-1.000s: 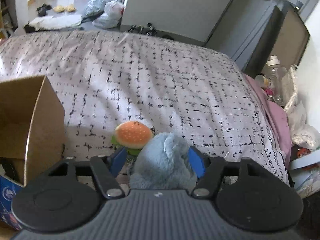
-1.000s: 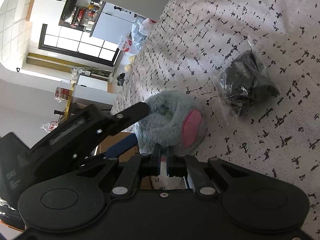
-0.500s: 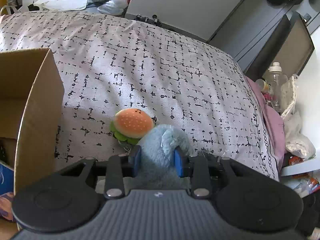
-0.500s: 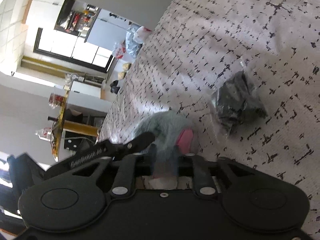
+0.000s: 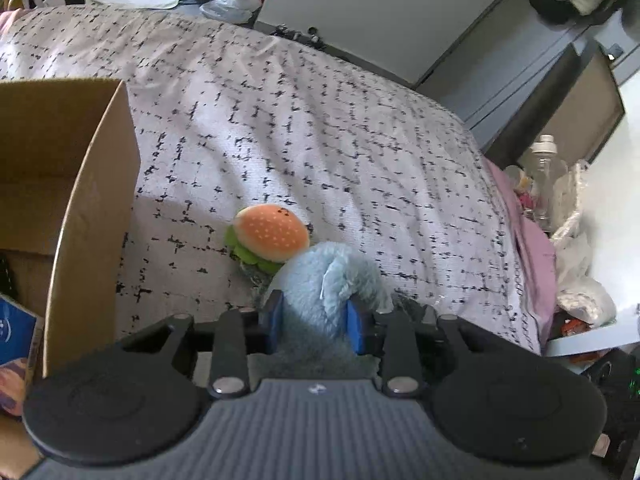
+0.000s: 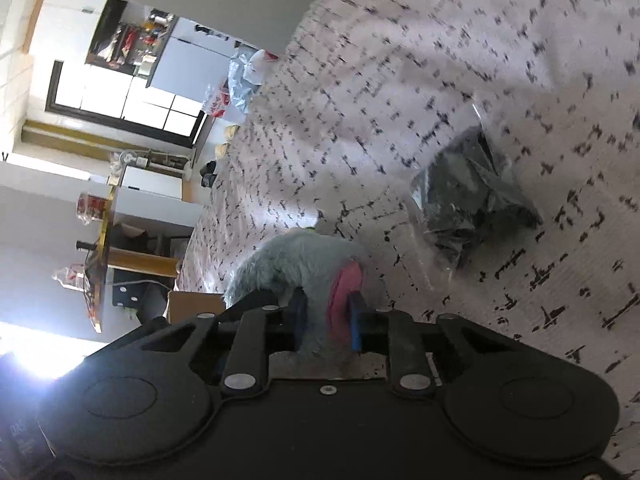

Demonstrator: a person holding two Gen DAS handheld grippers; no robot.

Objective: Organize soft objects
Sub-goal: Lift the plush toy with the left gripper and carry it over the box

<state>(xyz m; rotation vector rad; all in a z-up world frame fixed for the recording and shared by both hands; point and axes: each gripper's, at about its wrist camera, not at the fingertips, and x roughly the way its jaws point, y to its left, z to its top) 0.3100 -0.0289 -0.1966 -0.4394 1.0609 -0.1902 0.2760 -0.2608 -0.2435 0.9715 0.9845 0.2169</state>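
**Two tools on one plush**

One blue-grey plush toy (image 5: 324,280) lies on the bed (image 5: 320,128), touching one burger plush (image 5: 270,236). The left tool (image 5: 316,320) clamps it; the right tool (image 6: 328,320) is closing around its pink-patched part. One bagged dark bundle (image 6: 472,200) lies nearby; one cardboard box (image 5: 80,184) stands left.

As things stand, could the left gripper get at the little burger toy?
Probably not yet: the left gripper is shut on the blue plush, which sits between it and the burger toy just beyond.

Your left gripper (image 5: 314,322) hides the blue plush toy's (image 5: 320,280) lower half; the cardboard box (image 5: 60,168) runs off-frame left of it.
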